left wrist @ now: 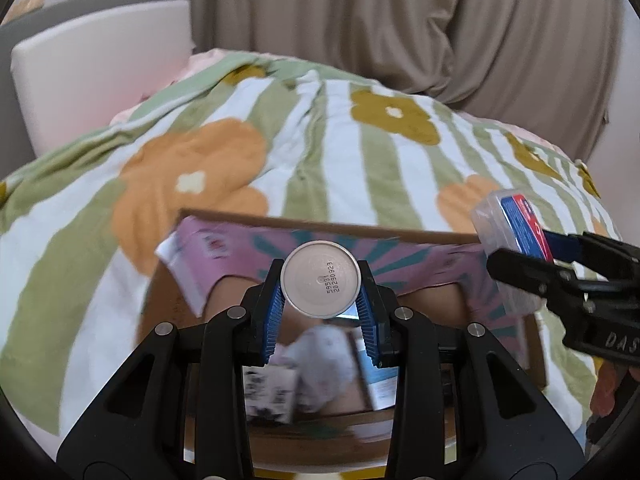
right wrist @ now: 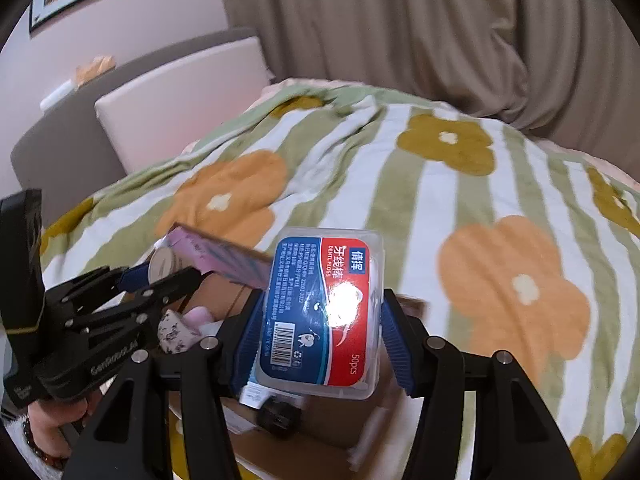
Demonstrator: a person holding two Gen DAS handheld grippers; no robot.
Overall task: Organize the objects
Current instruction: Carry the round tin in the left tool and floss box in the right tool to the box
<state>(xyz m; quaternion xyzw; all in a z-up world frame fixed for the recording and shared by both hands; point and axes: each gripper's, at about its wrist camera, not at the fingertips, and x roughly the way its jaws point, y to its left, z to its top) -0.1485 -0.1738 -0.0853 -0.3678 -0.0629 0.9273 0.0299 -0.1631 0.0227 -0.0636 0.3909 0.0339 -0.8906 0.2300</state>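
The left gripper (left wrist: 320,300) has its blue pads clamped on either side of a small metal can (left wrist: 318,279), whose round silver end (a printed code runs across it) faces the left wrist camera. The right gripper (right wrist: 316,320) has its pads pressed on the two long sides of a clear plastic dental floss box (right wrist: 320,312) with a blue and red label, held lengthwise along the fingers.

Both grippers tilt downward over an open cardboard box (left wrist: 320,226) that sits on a bed under a striped floral blanket (left wrist: 200,160). The can hangs above the box's far edge, near its middle; the floss box hangs above the box's right edge, near the far right corner. In the left wrist view the right gripper reaches in from the right edge of the frame; in the right wrist view the left gripper comes in from the left, and a hand (right wrist: 52,420) with a beaded bracelet grips its handle.

Inside the box lie a pink patterned package (left wrist: 224,256) against the far wall, a white floral cloth item (left wrist: 324,360) and some blurred printed packets. A white headboard (left wrist: 100,80) stands at the bed's far left corner, with beige curtains (left wrist: 400,20) behind.
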